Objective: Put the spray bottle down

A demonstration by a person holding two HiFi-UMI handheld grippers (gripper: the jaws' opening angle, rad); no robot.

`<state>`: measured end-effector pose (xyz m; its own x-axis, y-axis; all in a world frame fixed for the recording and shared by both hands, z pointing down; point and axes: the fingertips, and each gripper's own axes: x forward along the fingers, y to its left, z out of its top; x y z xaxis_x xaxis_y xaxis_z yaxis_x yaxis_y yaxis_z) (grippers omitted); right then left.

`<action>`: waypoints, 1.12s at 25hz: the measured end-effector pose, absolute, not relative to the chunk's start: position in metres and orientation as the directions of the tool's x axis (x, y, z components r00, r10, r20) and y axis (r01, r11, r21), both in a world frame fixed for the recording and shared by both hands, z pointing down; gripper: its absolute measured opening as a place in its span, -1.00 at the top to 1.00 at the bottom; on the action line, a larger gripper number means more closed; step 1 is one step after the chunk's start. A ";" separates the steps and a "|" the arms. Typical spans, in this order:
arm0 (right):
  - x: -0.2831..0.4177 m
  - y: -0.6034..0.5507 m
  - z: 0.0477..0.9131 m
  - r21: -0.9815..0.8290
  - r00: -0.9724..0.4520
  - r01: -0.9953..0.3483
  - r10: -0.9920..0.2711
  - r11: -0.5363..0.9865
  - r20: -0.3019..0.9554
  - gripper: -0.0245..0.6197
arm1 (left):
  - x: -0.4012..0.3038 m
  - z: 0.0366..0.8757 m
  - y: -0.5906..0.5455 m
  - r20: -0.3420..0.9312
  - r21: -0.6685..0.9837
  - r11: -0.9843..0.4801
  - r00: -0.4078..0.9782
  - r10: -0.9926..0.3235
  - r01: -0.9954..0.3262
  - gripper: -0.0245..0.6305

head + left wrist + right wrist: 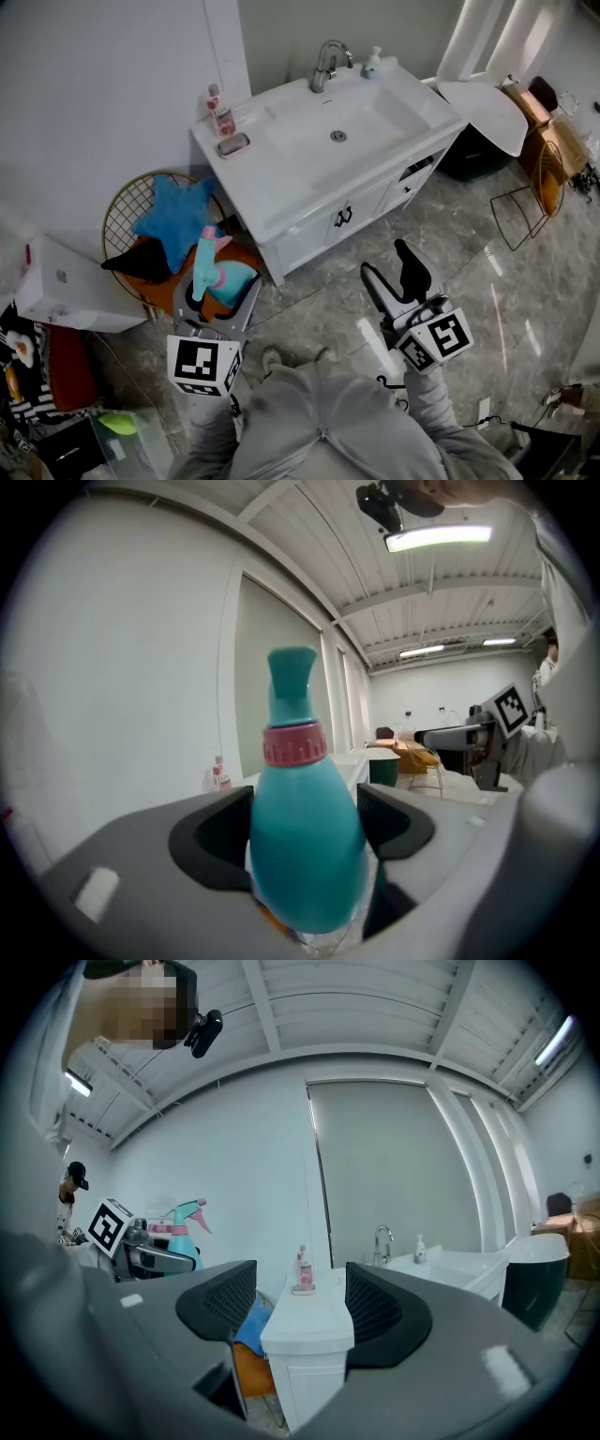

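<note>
My left gripper [217, 286] is shut on a teal spray bottle [205, 265] with a pink collar and trigger, held upright above the floor beside the wire basket. In the left gripper view the spray bottle [302, 836] fills the space between the two dark jaws, its pink collar above them. My right gripper [396, 270] hangs open and empty in front of the vanity; its two dark pads [220, 1302] frame the cabinet's corner. From the right gripper view the spray bottle [185, 1224] shows at the left, in the other gripper [155, 1258].
A white sink vanity [281, 183] with a faucet [325, 64] stands ahead; a pink bottle [221, 113] and soap dish [232, 144] sit on its left end. A wire basket [127, 206] holds a blue star cushion [176, 211]. A white box [66, 281] is left, a wire chair [530, 202] right.
</note>
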<state>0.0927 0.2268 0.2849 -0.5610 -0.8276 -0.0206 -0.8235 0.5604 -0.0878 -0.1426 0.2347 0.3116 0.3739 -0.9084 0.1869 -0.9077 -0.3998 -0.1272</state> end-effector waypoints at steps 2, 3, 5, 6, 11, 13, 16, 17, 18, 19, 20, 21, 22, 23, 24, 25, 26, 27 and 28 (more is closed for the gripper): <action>0.106 0.226 0.287 -0.096 -0.566 -0.819 -0.824 0.565 -0.022 0.02 | -0.132 0.312 0.233 0.187 -0.129 -0.390 0.364 -0.913 -0.912 -0.28; 0.113 0.225 0.288 -0.102 -0.567 -0.818 -0.823 0.567 -0.024 0.02 | -0.127 0.313 0.232 0.187 -0.131 -0.386 0.360 -0.914 -0.913 -0.28; 0.125 0.222 0.291 -0.108 -0.570 -0.815 -0.821 0.569 -0.022 0.02 | -0.116 0.313 0.227 0.190 -0.135 -0.381 0.353 -0.916 -0.915 -0.29; 0.130 0.220 0.292 -0.110 -0.571 -0.814 -0.820 0.570 -0.020 0.02 | -0.112 0.314 0.224 0.192 -0.137 -0.380 0.351 -0.916 -0.915 -0.28; 0.150 0.205 0.298 -0.126 -0.567 -0.815 -0.823 0.565 -0.018 0.02 | -0.091 0.319 0.204 0.212 -0.139 -0.387 0.355 -0.911 -0.912 -0.28; 0.157 0.196 0.302 -0.129 -0.562 -0.819 -0.827 0.559 -0.013 0.02 | -0.084 0.323 0.192 0.217 -0.137 -0.395 0.362 -0.907 -0.908 -0.28; 0.164 0.173 0.308 -0.133 -0.550 -0.827 -0.835 0.546 -0.003 0.02 | -0.076 0.329 0.166 0.221 -0.132 -0.411 0.377 -0.899 -0.902 -0.28; 0.164 0.164 0.309 -0.132 -0.547 -0.830 -0.837 0.543 -0.001 0.02 | -0.075 0.331 0.156 0.221 -0.130 -0.415 0.381 -0.898 -0.901 -0.28; 0.165 0.154 0.310 -0.129 -0.546 -0.831 -0.838 0.541 0.001 0.02 | -0.074 0.333 0.145 0.222 -0.128 -0.417 0.384 -0.897 -0.900 -0.28; 0.164 0.143 0.312 -0.126 -0.546 -0.831 -0.838 0.542 0.003 0.02 | -0.073 0.336 0.134 0.221 -0.127 -0.417 0.384 -0.896 -0.900 -0.28; 0.163 0.131 0.314 -0.124 -0.548 -0.831 -0.837 0.543 0.007 0.02 | -0.074 0.339 0.123 0.221 -0.126 -0.417 0.384 -0.897 -0.900 -0.28; 0.161 0.119 0.315 -0.122 -0.551 -0.829 -0.835 0.546 0.011 0.02 | -0.075 0.341 0.111 0.220 -0.127 -0.414 0.382 -0.898 -0.901 -0.28; 0.157 0.105 0.316 -0.121 -0.556 -0.826 -0.831 0.550 0.015 0.02 | -0.077 0.343 0.098 0.218 -0.129 -0.410 0.378 -0.900 -0.903 -0.28; 0.153 0.091 0.315 -0.118 -0.562 -0.823 -0.827 0.556 0.018 0.02 | -0.080 0.343 0.086 0.215 -0.134 -0.405 0.372 -0.903 -0.904 -0.28; 0.148 0.076 0.312 -0.113 -0.568 -0.819 -0.823 0.563 0.018 0.02 | -0.083 0.342 0.073 0.211 -0.138 -0.400 0.368 -0.906 -0.906 -0.28; 0.142 0.061 0.308 -0.107 -0.573 -0.816 -0.819 0.569 0.016 0.02 | -0.087 0.340 0.059 0.206 -0.139 -0.396 0.365 -0.908 -0.908 -0.28; 0.137 0.046 0.303 -0.101 -0.578 -0.813 -0.816 0.574 0.013 0.02 | -0.090 0.338 0.046 0.201 -0.134 -0.393 0.363 -0.910 -0.910 -0.28; 0.131 0.031 0.299 -0.094 -0.582 -0.810 -0.813 0.579 0.009 0.02 | -0.094 0.336 0.034 0.196 -0.127 -0.390 0.363 -0.911 -0.912 -0.28; 0.126 0.016 0.294 -0.087 -0.587 -0.807 -0.810 0.584 0.005 0.02 | -0.098 0.336 0.021 0.192 -0.122 -0.388 0.361 -0.912 -0.914 -0.28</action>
